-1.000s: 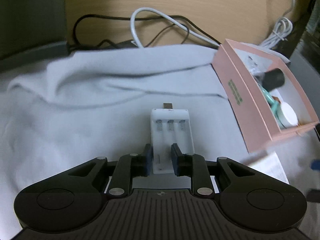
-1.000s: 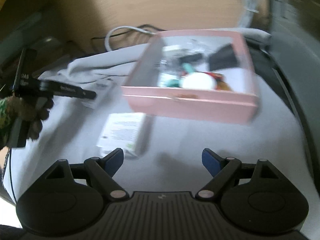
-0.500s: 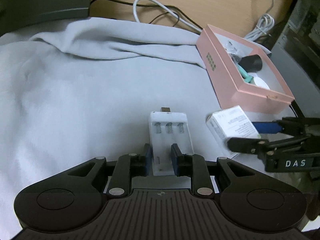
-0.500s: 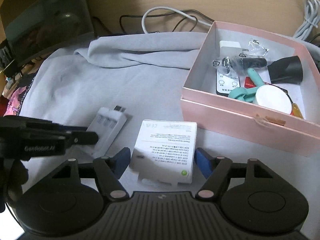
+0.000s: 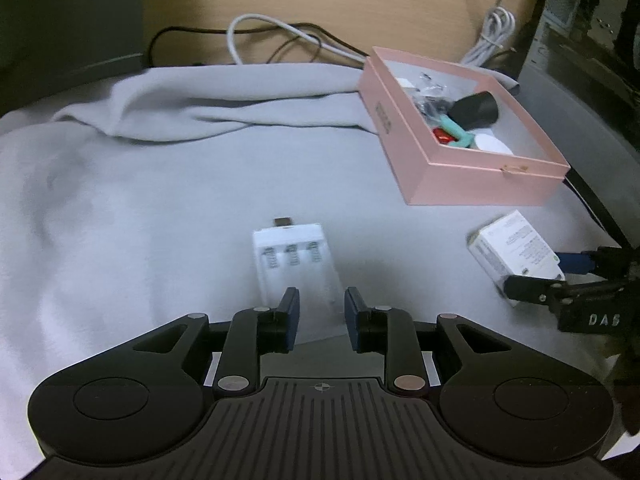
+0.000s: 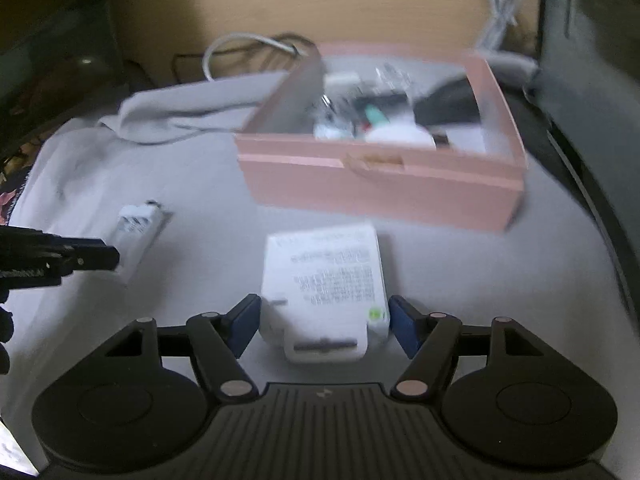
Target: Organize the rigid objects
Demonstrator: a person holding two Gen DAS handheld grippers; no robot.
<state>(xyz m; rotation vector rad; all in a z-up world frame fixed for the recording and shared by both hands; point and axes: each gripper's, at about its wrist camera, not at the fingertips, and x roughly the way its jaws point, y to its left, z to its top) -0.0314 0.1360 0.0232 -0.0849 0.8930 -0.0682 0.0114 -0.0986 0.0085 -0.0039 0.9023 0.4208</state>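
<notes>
— Grey cloth [image 5: 120, 208]: count?
— One pink box [image 5: 472, 176], one charger [image 5: 296, 264], one white carton [image 6: 324, 280].
— Grippers?
— Left gripper [image 5: 322, 312] released, straddling charger; right gripper [image 6: 324, 320] spread around carton, apparently not clamping.

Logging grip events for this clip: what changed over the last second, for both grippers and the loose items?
The left gripper opened, letting go of the white battery charger, which now lies on the grey cloth. The right gripper came up to the white printed box and now straddles it, jaws not visibly clamped. The pink box and its contents look unchanged.
</notes>
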